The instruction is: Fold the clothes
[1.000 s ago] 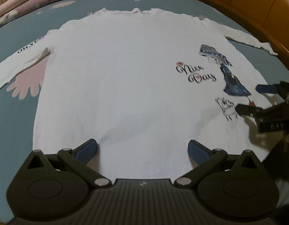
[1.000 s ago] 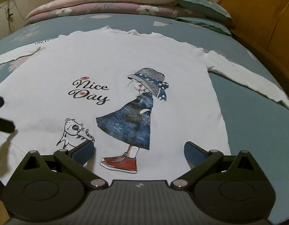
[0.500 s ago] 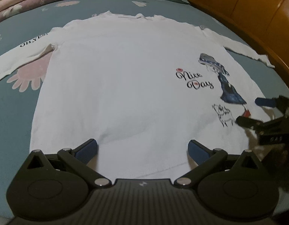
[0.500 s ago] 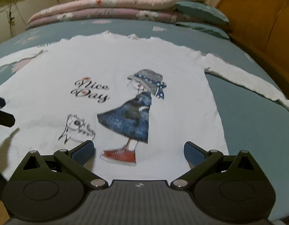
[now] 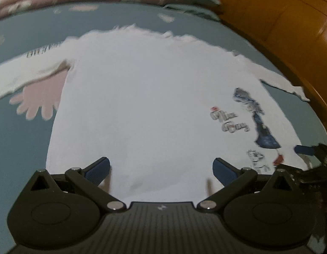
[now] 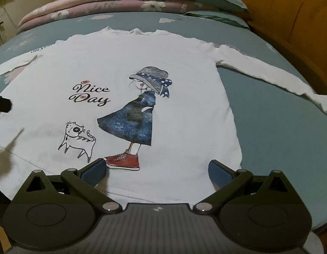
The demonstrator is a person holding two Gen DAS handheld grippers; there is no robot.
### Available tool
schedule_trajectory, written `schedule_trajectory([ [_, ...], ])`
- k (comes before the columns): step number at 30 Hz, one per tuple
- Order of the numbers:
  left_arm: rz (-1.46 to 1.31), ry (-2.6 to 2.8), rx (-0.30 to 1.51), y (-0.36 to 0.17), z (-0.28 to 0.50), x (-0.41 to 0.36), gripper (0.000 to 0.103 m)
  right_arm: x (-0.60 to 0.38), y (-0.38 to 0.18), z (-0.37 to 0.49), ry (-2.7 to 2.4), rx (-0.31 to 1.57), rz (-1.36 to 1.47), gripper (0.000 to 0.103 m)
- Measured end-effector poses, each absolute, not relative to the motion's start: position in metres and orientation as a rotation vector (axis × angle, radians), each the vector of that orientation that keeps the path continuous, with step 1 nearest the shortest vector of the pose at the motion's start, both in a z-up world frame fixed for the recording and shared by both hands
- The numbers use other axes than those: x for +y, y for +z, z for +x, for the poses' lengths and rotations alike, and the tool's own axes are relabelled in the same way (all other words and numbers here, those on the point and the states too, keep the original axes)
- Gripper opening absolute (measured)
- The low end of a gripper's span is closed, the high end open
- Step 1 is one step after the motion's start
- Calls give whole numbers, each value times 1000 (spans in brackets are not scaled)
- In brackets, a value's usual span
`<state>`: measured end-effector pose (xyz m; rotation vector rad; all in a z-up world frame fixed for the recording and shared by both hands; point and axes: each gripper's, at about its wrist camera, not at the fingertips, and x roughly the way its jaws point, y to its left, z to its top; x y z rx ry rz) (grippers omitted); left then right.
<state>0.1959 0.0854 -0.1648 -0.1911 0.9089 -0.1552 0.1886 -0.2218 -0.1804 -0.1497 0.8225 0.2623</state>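
Observation:
A white long-sleeved shirt (image 5: pixel 142 110) (image 6: pixel 180 89) lies flat and face up on the bed, sleeves spread out to both sides. Its print shows a girl in a blue dress (image 6: pixel 138 122), a cat and the words "Nice Day". My left gripper (image 5: pixel 161 167) hovers open over the hem at the shirt's left half, nothing between its blue pads. My right gripper (image 6: pixel 157 170) is open over the hem by the girl's red shoe, holding nothing. It also shows at the right edge of the left wrist view, right gripper (image 5: pixel 307 158). The left wrist view is blurred.
The teal bedsheet (image 6: pixel 275 127) surrounds the shirt. Folded pink floral quilts (image 6: pixel 112 2) and teal pillows (image 6: pixel 214 0) are stacked at the far end. A wooden headboard (image 6: pixel 290 10) runs along the right side. A pink hand-shaped print (image 5: pixel 38 99) sits under the left sleeve.
Both grippers have drawn back toward the hem and tilted lower, so more of the bed's far end shows. The left one is moving. The shirt lies unmoved, both grippers still open.

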Motion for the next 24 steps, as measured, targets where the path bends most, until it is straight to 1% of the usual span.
schedule_trajectory([
  [8, -188, -141, 925, -169, 164, 106, 102, -223, -182, 187, 267, 799, -149, 103],
  [12, -235, -98, 951, -162, 160, 117, 102, -224, -183, 185, 268, 788, -148, 103],
  [18, -227, -205, 906, -149, 158, 90, 102, -224, -183, 184, 266, 776, -146, 103],
  [24, -179, -260, 943, -168, 161, 56, 102, -224, -184, 183, 266, 772, -147, 103],
])
